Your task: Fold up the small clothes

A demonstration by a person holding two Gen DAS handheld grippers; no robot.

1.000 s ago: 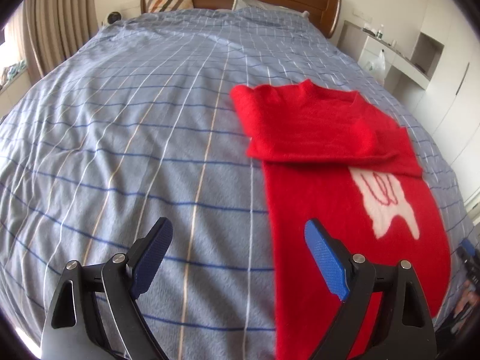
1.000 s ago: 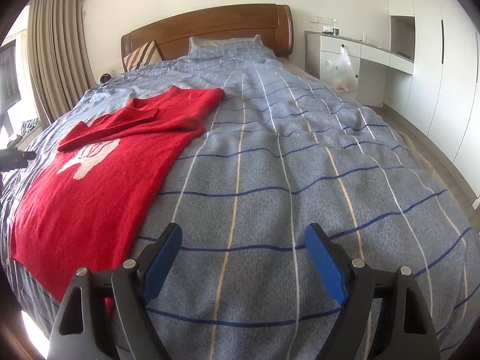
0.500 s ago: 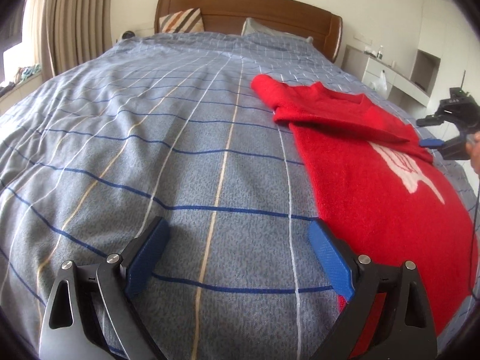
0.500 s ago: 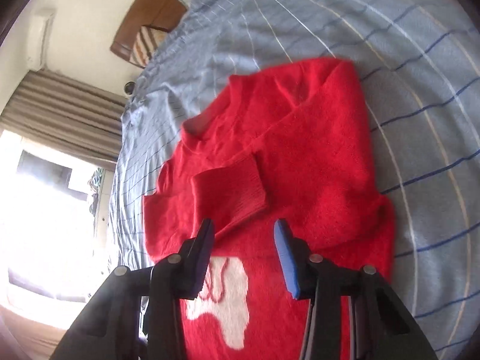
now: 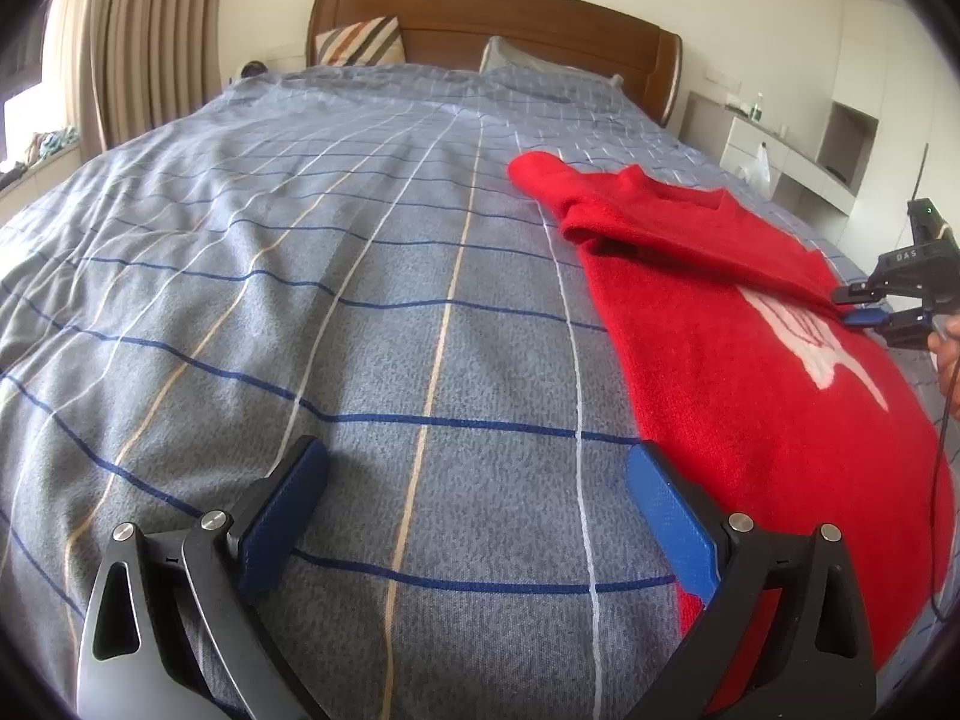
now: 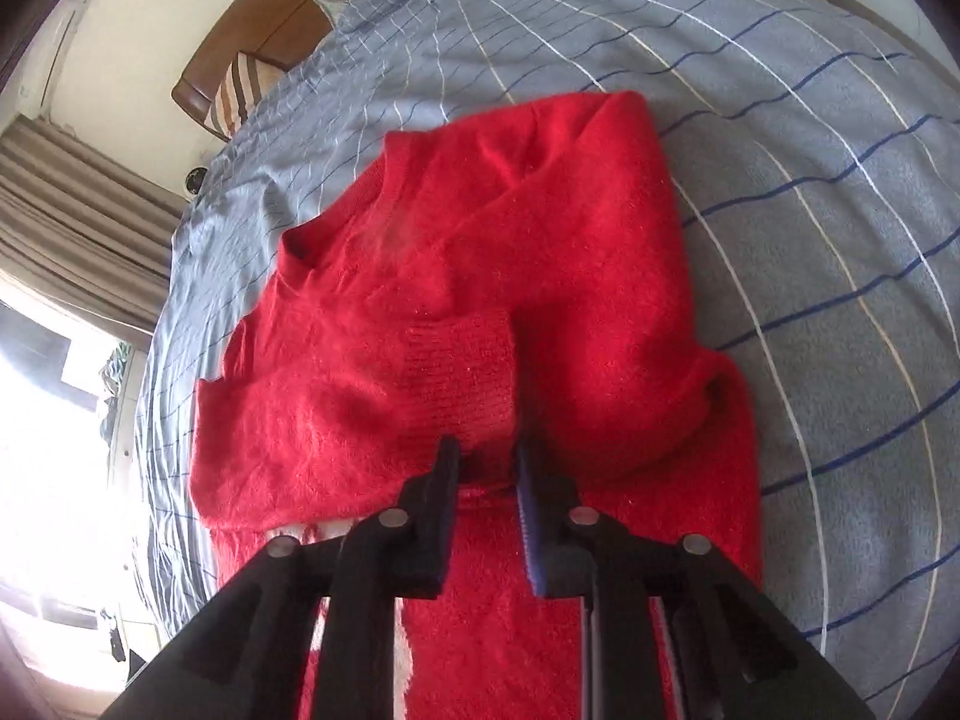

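A red sweater [image 5: 720,324] with a white motif lies flat on the blue checked bedspread [image 5: 300,300], both sleeves folded across the chest. My left gripper [image 5: 474,498] is open and empty, low over the bedspread just left of the sweater's hem. My right gripper [image 6: 487,462] is over the sweater [image 6: 480,252], its jaws closed to a narrow gap around the edge of the folded sleeve cuff [image 6: 462,366]. It also shows in the left wrist view [image 5: 870,306], at the sweater's right side.
A wooden headboard [image 5: 480,18] with a striped cushion [image 5: 360,39] and pillow stands at the far end. Curtains [image 5: 150,30] hang on the left. A white desk and cabinets [image 5: 792,162] stand on the right.
My right gripper swung from the bare bedspread onto the sweater and narrowed its jaws at the sleeve cuff. My left gripper dropped lower and shifted left, staying open.
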